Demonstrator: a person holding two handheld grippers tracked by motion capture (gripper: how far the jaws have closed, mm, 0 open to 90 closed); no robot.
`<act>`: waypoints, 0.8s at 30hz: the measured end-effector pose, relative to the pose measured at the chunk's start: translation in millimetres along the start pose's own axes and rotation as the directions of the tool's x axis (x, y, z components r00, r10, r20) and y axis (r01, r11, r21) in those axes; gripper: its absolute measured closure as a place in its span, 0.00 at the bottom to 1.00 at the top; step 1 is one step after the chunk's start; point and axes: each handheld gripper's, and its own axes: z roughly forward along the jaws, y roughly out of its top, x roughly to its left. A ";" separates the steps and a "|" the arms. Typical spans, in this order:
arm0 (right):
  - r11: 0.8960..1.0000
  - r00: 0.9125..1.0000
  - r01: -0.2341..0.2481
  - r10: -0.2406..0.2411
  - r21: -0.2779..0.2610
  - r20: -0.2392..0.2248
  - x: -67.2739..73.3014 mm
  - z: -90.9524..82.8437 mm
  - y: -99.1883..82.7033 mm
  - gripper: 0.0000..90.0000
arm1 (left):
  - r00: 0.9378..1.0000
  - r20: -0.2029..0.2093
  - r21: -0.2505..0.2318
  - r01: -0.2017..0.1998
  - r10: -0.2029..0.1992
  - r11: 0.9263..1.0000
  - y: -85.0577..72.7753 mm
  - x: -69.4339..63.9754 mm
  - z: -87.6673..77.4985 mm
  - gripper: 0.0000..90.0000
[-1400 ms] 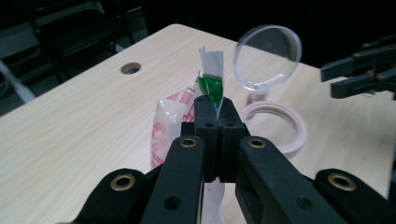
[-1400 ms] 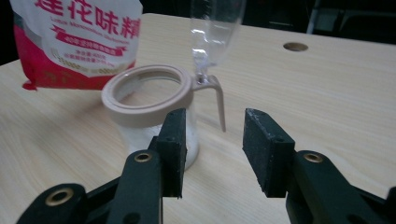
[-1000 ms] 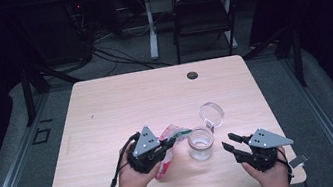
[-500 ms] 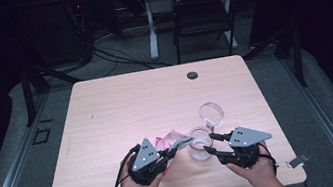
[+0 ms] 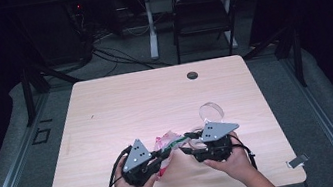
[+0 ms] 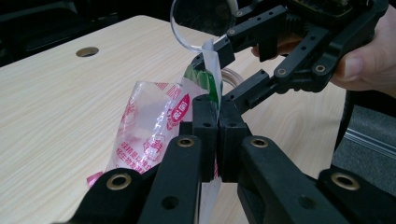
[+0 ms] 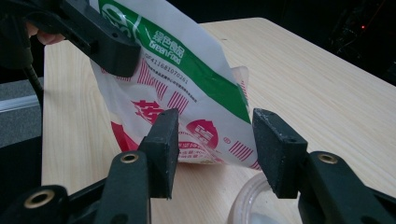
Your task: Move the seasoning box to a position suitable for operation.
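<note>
**Entry: snack packet, held between two tools, near edge of surface**

Item: plastic snack packet (image 6: 154, 126), red, white and green print. Location: raised off the wooden surface (image 5: 121, 105) at its near edge, between my two hands, just beside a clear jar (image 7: 261, 205) and its round lid (image 5: 211, 112).

Left tool (image 6: 217, 140): jaws together, clamped on the packet's edge, holding it upright.

Right tool (image 7: 217, 140): jaws apart and just been opening wider; the packet's green-striped top stands between them, in front of the pads, which do not press on it.

Key relation: the packet lies straight ahead of my right tool, its long axis running up from the left tool's clamp, top strip toward the right tool. The right hand is the nearer free one; I judge its next move is to close on that top corner opposite the left clamp.

Change from earlier frame: the right tool stood well apart by the jar; it has crossed inward to the packet. The left hand has hardly moved.
</note>
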 end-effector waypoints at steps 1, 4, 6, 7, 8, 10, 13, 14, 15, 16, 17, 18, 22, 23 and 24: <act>1.000 1.000 -0.001 0.001 0.003 -0.001 0.2 1.2 0.2 0.59 | 1.000 -0.003 0.002 0.003 -0.003 1.000 -0.3 0.1 -0.7 0.99; 1.000 1.000 -0.005 0.006 0.010 -0.024 0.0 4.7 -0.2 0.65 | 1.000 -0.007 0.000 0.009 -0.009 1.000 -1.8 0.1 -2.0 0.98; 1.000 0.999 -0.016 0.017 0.013 -0.034 0.1 5.9 -0.7 0.69 | 1.000 -0.009 0.001 0.009 -0.009 1.000 -2.2 -0.2 -2.5 0.96; 0.999 0.998 -0.031 0.031 0.011 -0.048 -0.3 6.9 -1.4 0.73 | 1.000 -0.013 -0.003 0.005 -0.005 1.000 -2.8 -1.0 -2.6 0.95; 0.999 0.996 -0.054 0.054 0.010 -0.073 -0.7 8.0 -2.4 0.81 | 1.000 -0.020 -0.005 -0.005 0.004 1.000 -3.6 -2.3 -3.6 0.92; 0.998 0.995 -0.055 0.057 0.015 -0.087 -0.3 8.8 -2.3 0.88 | 1.000 -0.023 -0.008 -0.005 0.005 1.000 -4.2 -2.7 -3.9 0.89; 0.999 0.994 -0.050 0.052 0.018 -0.093 0.6 8.7 -1.6 0.93 | 0.999 -0.036 -0.007 0.003 -0.003 1.000 -6.3 -2.3 -6.0 0.85; 0.999 0.994 -0.048 0.049 0.014 -0.096 1.2 8.0 -0.9 0.98 | 0.999 -0.042 -0.014 0.017 -0.018 1.000 -8.7 -1.2 -7.1 0.79; 0.999 0.994 -0.045 0.046 0.013 -0.098 1.2 7.9 -0.6 1.00 | 0.999 -0.042 -0.015 0.026 -0.027 1.000 -10.1 -0.6 -7.6 0.77; 0.999 0.994 -0.042 0.043 0.014 -0.098 1.3 7.8 -0.5 1.00 | 0.998 -0.046 -0.009 0.033 -0.034 0.999 -11.3 0.3 -8.0 0.76; 0.999 0.994 -0.042 0.043 0.014 -0.098 1.4 8.0 -0.4 1.00 | 0.998 -0.053 -0.002 0.042 -0.042 0.999 -12.6 0.7 -7.8 0.73; 0.999 0.994 -0.042 0.043 0.014 -0.098 1.4 8.0 -0.4 1.00 | 0.998 -0.053 -0.002 0.042 -0.042 0.999 -12.6 0.7 -7.8 0.71; 0.999 0.995 -0.041 0.042 0.010 -0.095 1.5 8.8 0.4 1.00 | 0.996 -0.066 0.035 0.060 -0.057 0.998 -19.1 1.2 -5.7 0.62; 0.999 0.995 -0.036 0.037 0.010 -0.093 1.8 9.0 1.0 1.00 | 0.995 -0.086 0.044 0.056 -0.052 0.997 -22.8 1.1 -3.9 0.59; 0.999 0.995 -0.036 0.037 0.010 -0.093 1.8 9.0 1.0 1.00 | 0.995 -0.086 0.044 0.056 -0.052 0.997 -22.8 1.1 -3.9 0.55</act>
